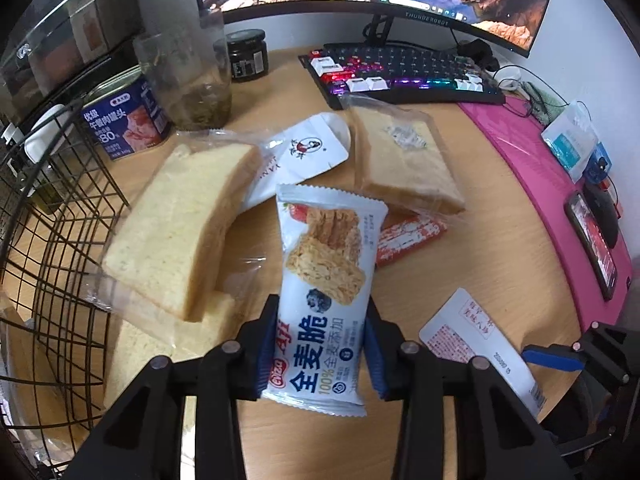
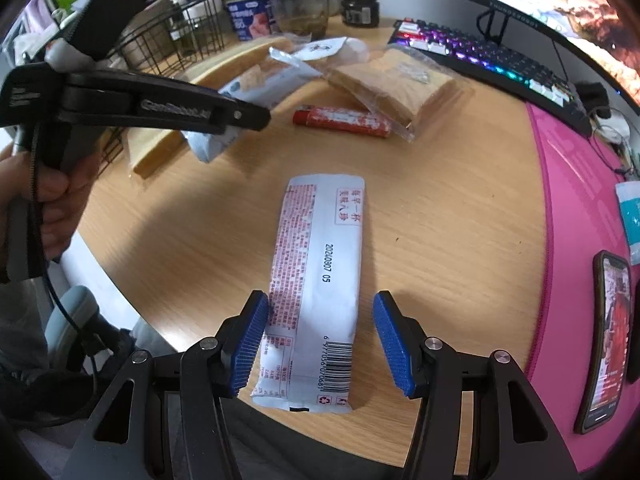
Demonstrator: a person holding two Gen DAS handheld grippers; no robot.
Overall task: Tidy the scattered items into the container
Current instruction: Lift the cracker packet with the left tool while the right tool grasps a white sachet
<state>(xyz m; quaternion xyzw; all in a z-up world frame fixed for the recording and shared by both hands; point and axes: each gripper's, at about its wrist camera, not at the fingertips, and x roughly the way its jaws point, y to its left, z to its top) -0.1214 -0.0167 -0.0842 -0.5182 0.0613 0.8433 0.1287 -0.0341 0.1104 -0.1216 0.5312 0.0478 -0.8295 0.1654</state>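
Clamping a white-and-blue wholewheat crisp snack packet between its blue ribbed pads, the left gripper holds the packet upright above the light wooden desk, lifted clear of the surface. The black wire basket stands at the far left of that view, with a clear-wrapped slice of pale bread leaning against its edge and a second wrapped slice partly under it. Behind the held packet lie a white pouch with a small red figure printed on it, another clear-wrapped bread slice and, poking out from under that slice, a red-and-white lighter.

Seen from the right wrist, the right gripper has its jaws spread wide on either side of a long white sachet with red print and a barcode, which lies flat on the desk; its left pad looks close to the sachet's edge, but whether it touches I cannot tell. The right pad stands clearly apart from it.

Further back sit a blue luncheon meat tin, a clear glass jar, a dark lidded jar, a backlit keyboard and a pink desk mat carrying a smartphone.
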